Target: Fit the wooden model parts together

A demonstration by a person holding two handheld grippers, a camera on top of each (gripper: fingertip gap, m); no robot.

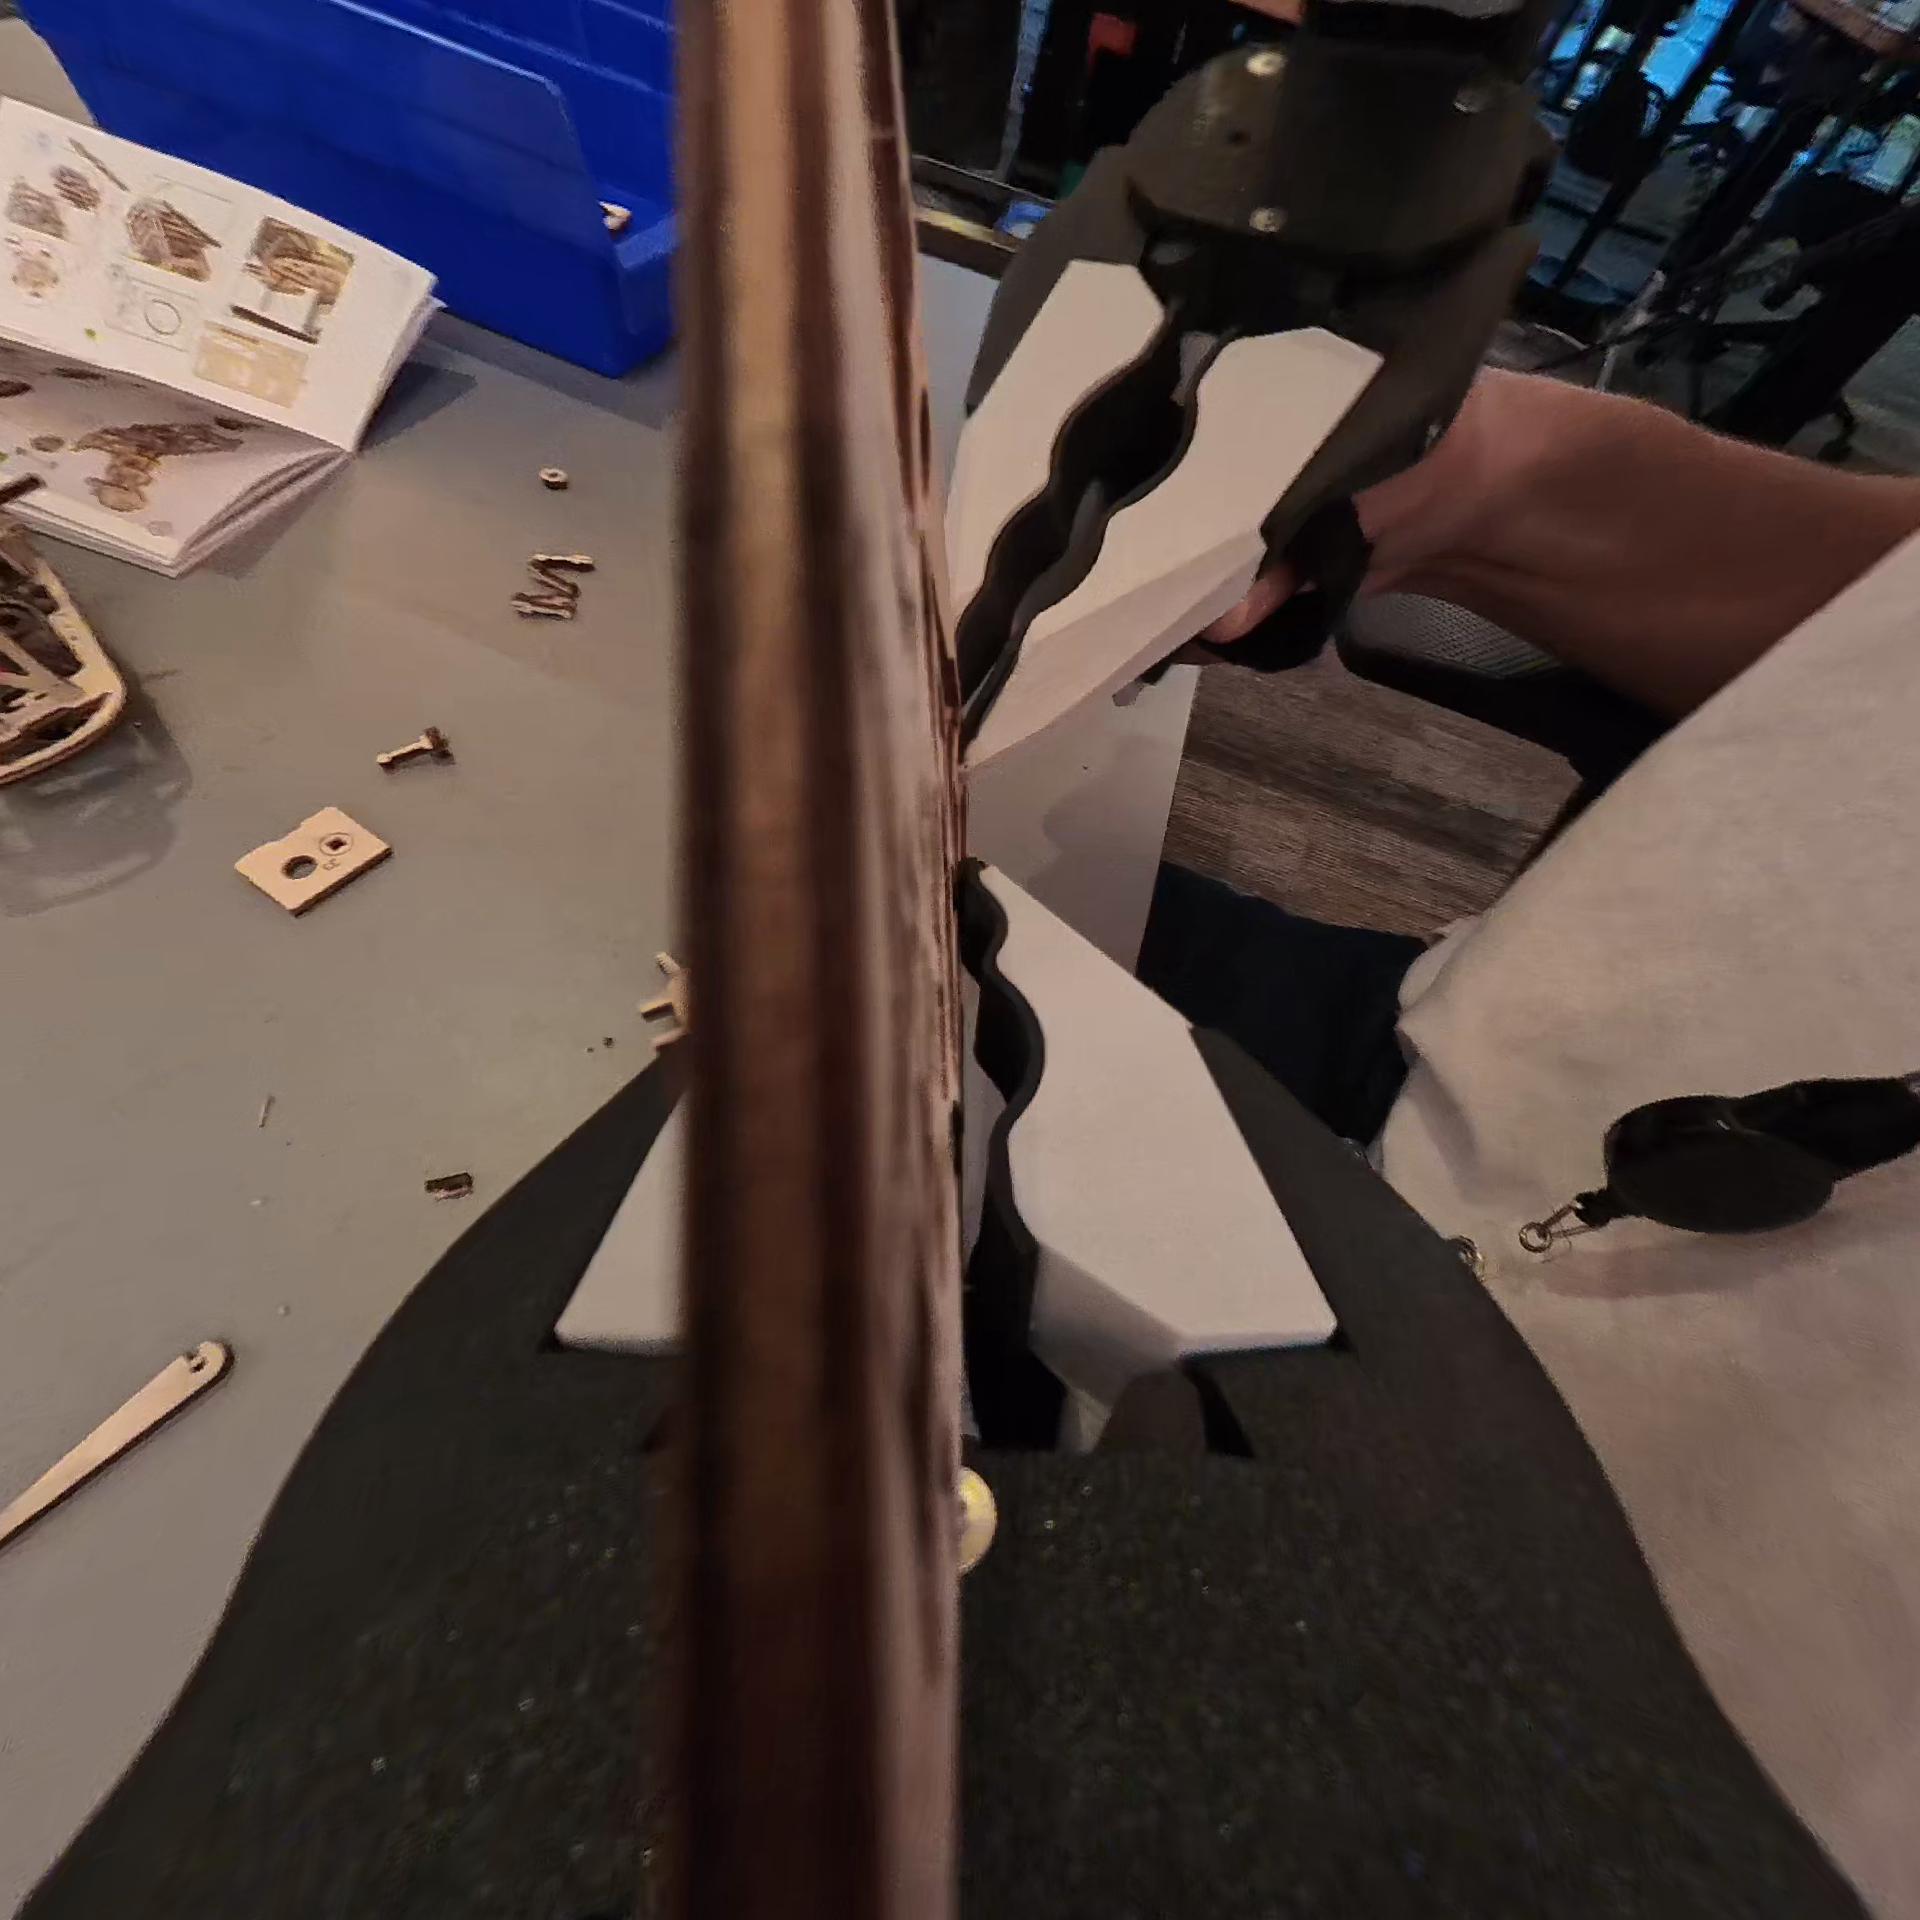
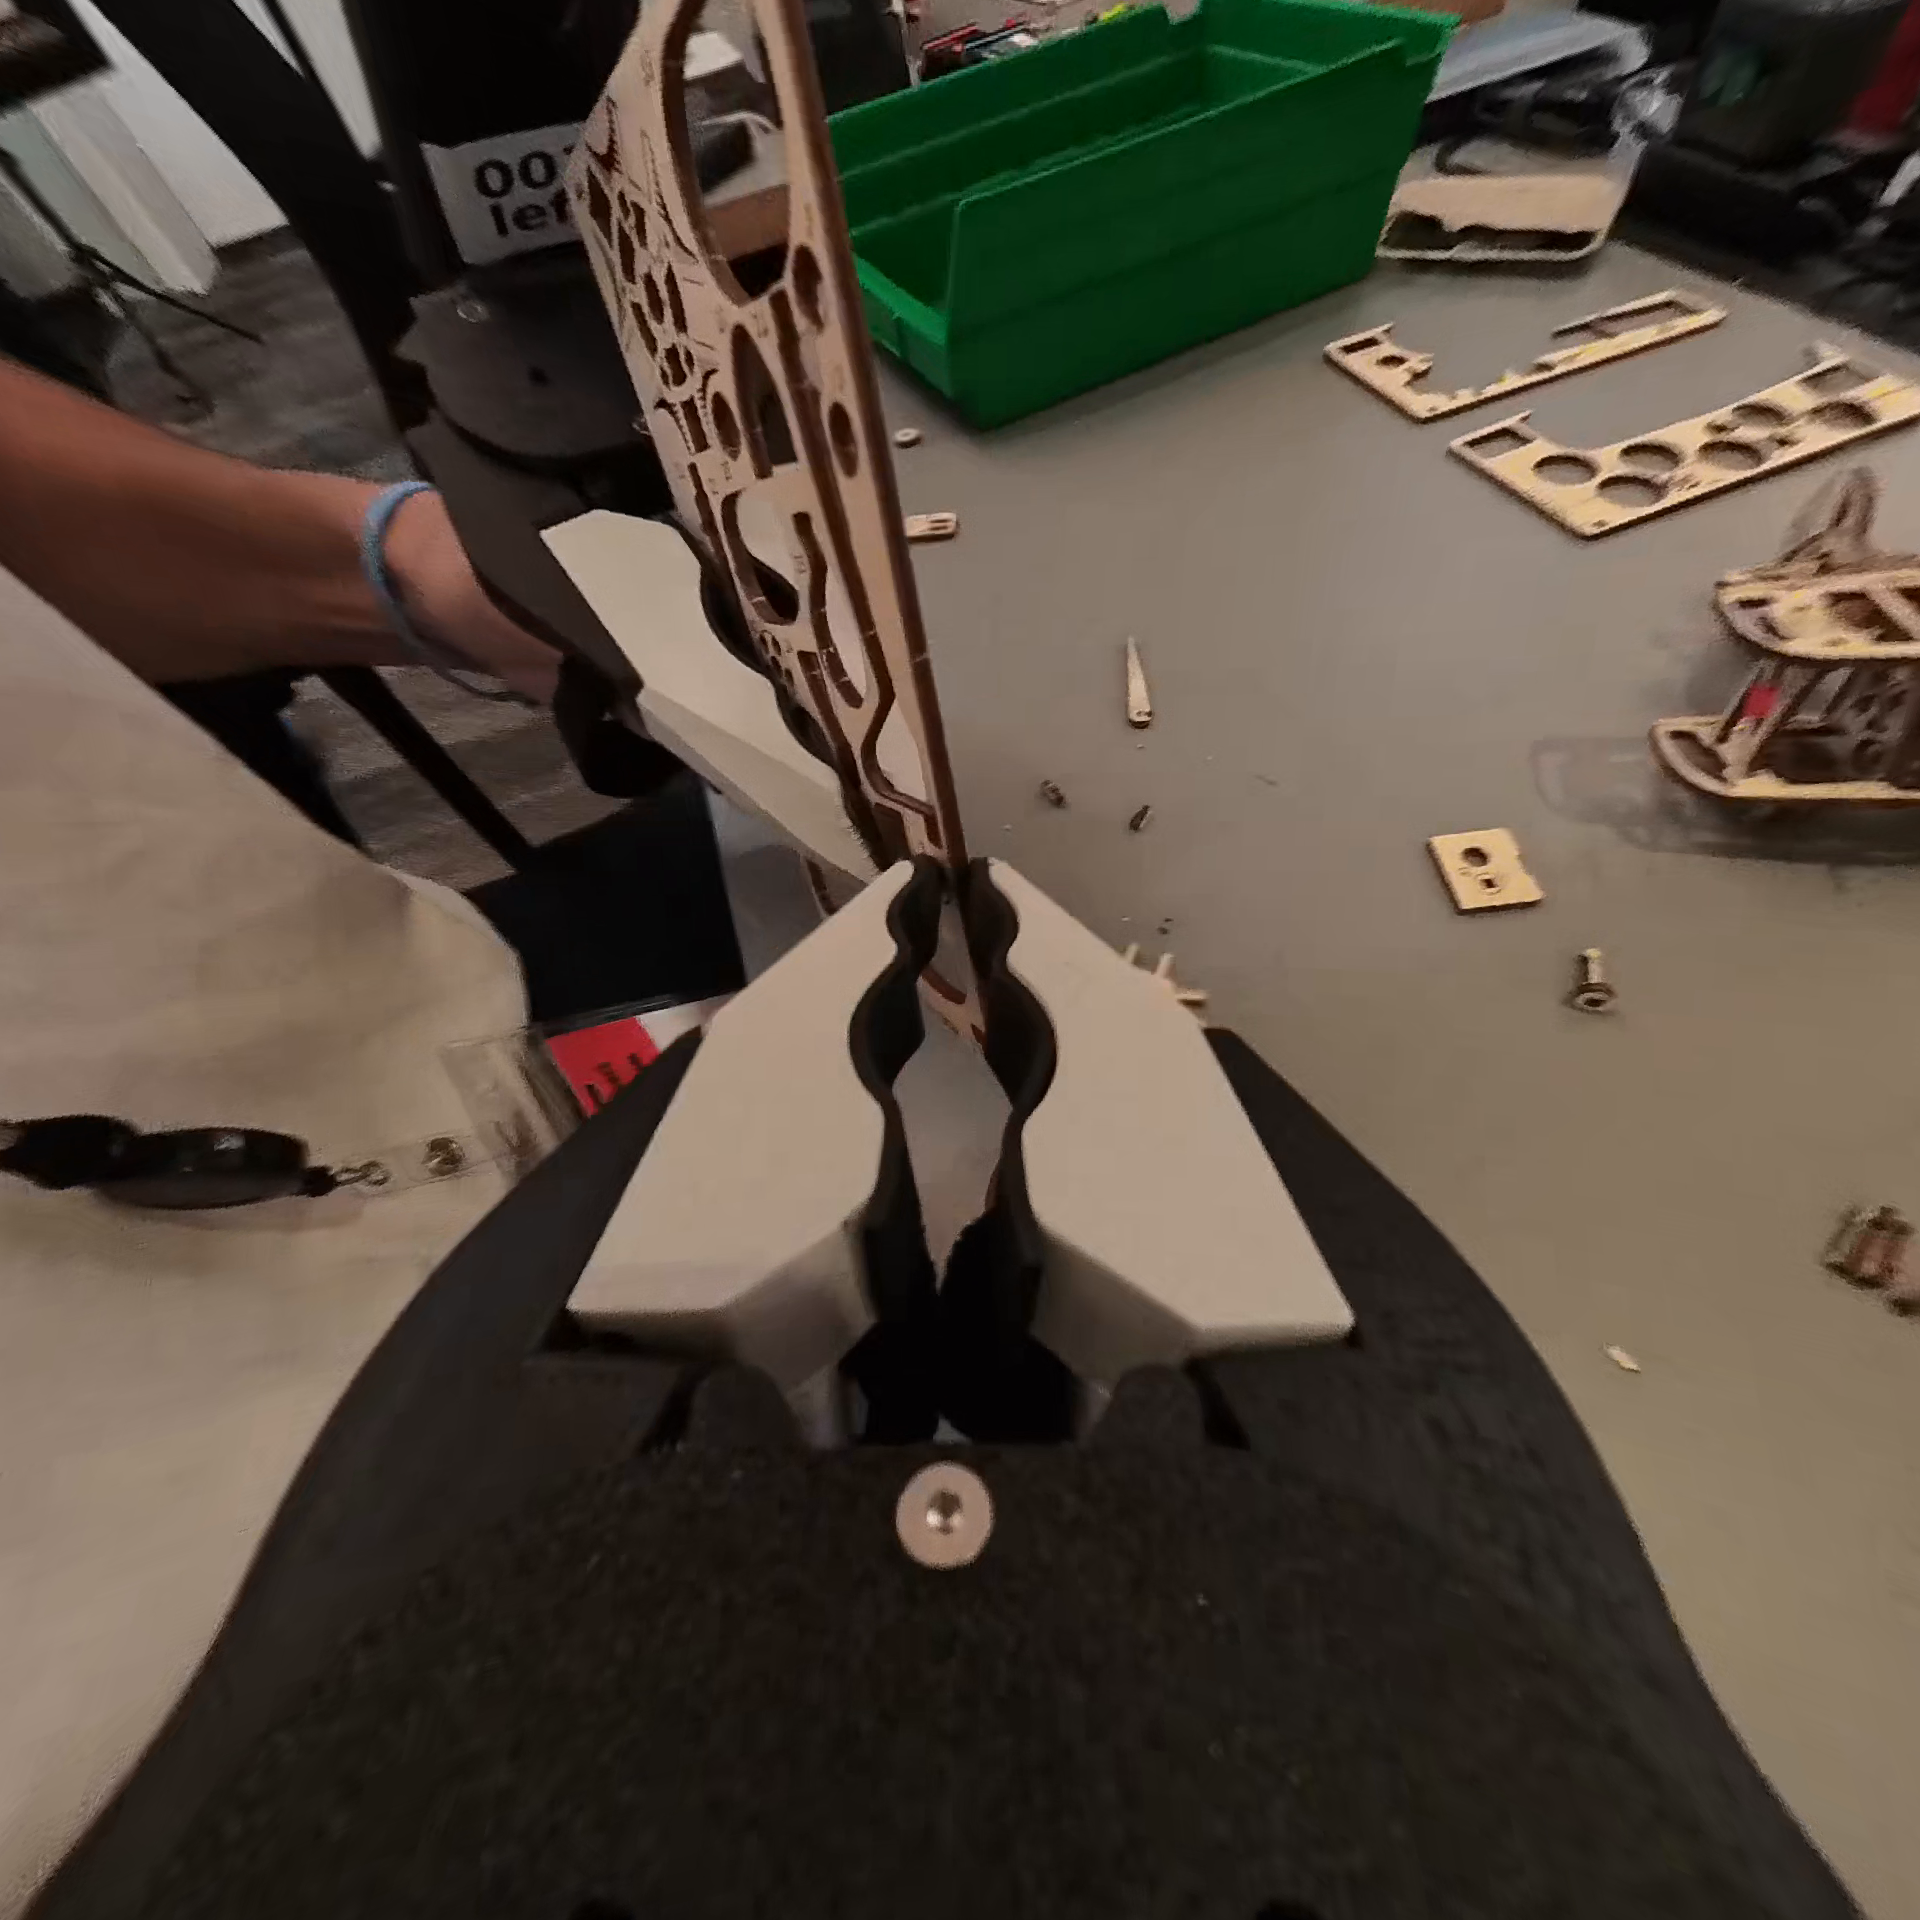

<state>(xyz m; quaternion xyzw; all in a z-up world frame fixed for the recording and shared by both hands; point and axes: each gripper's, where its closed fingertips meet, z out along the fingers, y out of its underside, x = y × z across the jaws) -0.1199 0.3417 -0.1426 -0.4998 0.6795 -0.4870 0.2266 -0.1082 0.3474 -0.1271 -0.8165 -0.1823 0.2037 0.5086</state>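
Sheet (image 2: pixel 790 499) cutouts only in right view, both claws (image 2: pixel 948 883) clamped.

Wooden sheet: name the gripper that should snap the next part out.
Right, probably: the right gripper pinches the wooden sheet at one end with its tips, while the left gripper clamps it deep, steadying it.
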